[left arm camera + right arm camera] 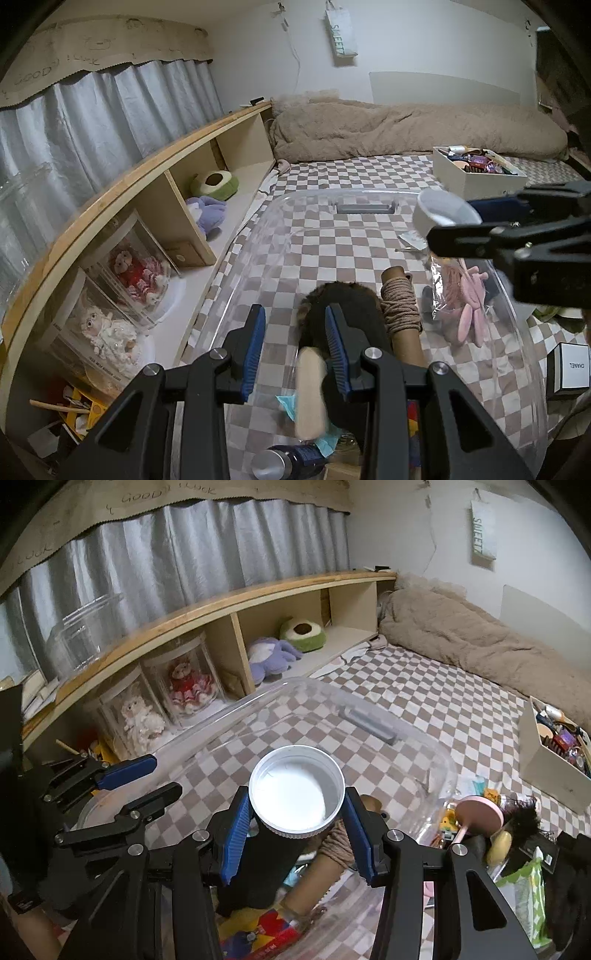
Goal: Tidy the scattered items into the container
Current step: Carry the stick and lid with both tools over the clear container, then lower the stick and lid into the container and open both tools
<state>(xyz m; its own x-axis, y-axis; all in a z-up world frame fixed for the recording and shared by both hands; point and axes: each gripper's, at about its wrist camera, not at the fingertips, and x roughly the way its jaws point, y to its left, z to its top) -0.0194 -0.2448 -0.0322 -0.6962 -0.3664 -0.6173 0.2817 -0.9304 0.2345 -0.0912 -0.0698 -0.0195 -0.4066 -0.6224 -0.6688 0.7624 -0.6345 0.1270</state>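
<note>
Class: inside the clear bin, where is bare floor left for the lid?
Free: far end of the clear bin, below its grey handle, and the left side. Crowded: near end, around the rope-wrapped tube and pink toy.

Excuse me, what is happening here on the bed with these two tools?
A person is tidying loose things into a clear plastic storage bin on the checkered bedsheet. The right gripper is clamped on a white round screw-top lid, held above the bin. The left gripper holds something with a pale beige handle and dark brown fur, low over the bin. A cardboard tube wound with rope and a pink plush toy in a clear bag already lie inside.
</note>
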